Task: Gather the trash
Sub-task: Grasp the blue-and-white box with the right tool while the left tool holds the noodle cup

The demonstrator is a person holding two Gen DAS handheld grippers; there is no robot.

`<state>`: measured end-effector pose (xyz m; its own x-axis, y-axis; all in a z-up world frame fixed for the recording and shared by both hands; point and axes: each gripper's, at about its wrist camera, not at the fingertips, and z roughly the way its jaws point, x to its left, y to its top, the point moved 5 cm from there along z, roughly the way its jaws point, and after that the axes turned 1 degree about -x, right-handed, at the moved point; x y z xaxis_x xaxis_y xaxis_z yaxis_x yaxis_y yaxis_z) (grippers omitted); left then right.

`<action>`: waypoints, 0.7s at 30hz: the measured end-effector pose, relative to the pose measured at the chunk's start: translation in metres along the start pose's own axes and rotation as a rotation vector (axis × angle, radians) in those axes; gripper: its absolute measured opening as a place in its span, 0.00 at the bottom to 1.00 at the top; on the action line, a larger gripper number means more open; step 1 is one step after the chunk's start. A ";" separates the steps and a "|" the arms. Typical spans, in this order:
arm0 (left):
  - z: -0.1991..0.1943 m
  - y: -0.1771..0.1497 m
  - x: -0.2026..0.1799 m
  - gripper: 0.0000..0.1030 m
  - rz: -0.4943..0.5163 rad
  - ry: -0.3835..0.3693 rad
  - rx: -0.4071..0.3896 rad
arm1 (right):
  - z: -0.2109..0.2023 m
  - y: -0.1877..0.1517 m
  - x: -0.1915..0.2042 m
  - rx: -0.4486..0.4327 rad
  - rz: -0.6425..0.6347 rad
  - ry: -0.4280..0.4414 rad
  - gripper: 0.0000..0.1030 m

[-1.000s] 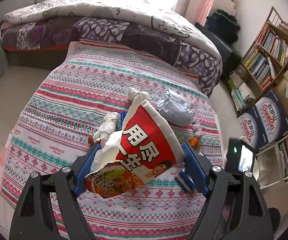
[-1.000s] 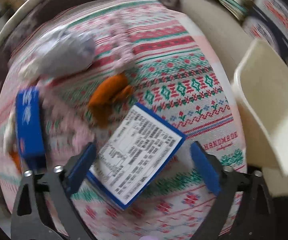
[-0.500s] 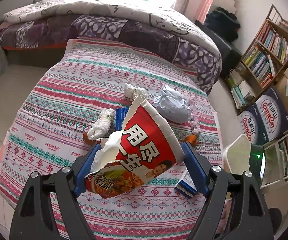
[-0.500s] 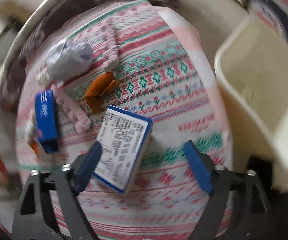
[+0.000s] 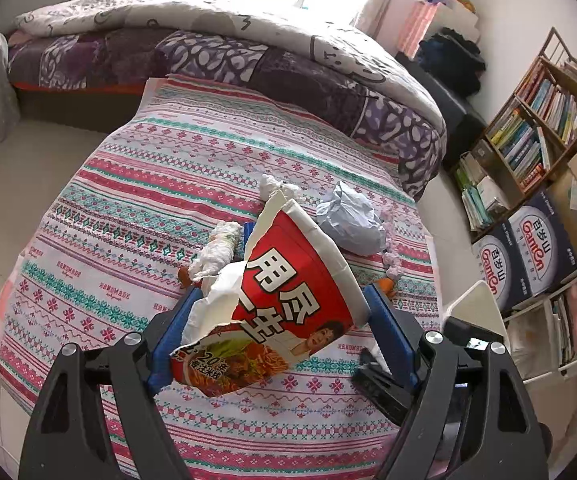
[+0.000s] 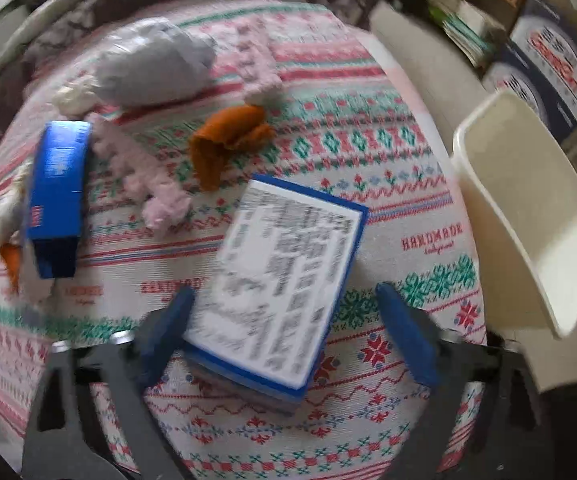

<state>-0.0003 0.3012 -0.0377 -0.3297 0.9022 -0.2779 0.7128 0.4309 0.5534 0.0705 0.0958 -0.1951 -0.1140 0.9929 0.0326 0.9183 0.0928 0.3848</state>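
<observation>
A crushed red instant-noodle cup [image 5: 288, 296] sits squeezed between the blue pads of my left gripper [image 5: 280, 316], held above the patterned cloth [image 5: 148, 216]. In the right wrist view a flat blue box with a white printed face [image 6: 280, 284] lies on the cloth between the fingers of my right gripper [image 6: 284, 290]. Its jaws are closing. The left pad is at the box's edge, and a gap remains at the right pad. More trash lies beyond: a blue carton [image 6: 56, 196], orange peel [image 6: 228, 136], pink crumpled pieces [image 6: 144, 176] and a grey-blue crumpled bag [image 6: 156, 66].
A cream plastic bin [image 6: 528, 216] stands off the cloth's right edge, also visible as the bin [image 5: 474, 308] in the left wrist view. White tissue wads [image 5: 216, 250] lie behind the cup. A bed with a quilt [image 5: 208, 40], a bookshelf [image 5: 536, 128] and water cartons [image 5: 528, 256] border the area.
The right gripper swung back from the bin side to straddle the printed box, and its jaws have narrowed. The left gripper and the noodle cup have stayed put.
</observation>
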 end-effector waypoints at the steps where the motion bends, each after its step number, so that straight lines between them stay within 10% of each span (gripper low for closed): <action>1: 0.000 0.000 0.002 0.77 -0.008 0.002 -0.002 | -0.002 0.000 -0.002 0.009 0.002 0.055 0.54; 21: -0.009 0.020 -0.012 0.77 -0.060 0.070 -0.177 | -0.106 0.077 0.004 -0.272 -0.170 0.225 0.54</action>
<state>0.0125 0.2995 -0.0167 -0.4147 0.8711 -0.2629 0.5724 0.4744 0.6688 0.1006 0.0993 -0.0677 -0.3638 0.9213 0.1370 0.7489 0.2018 0.6313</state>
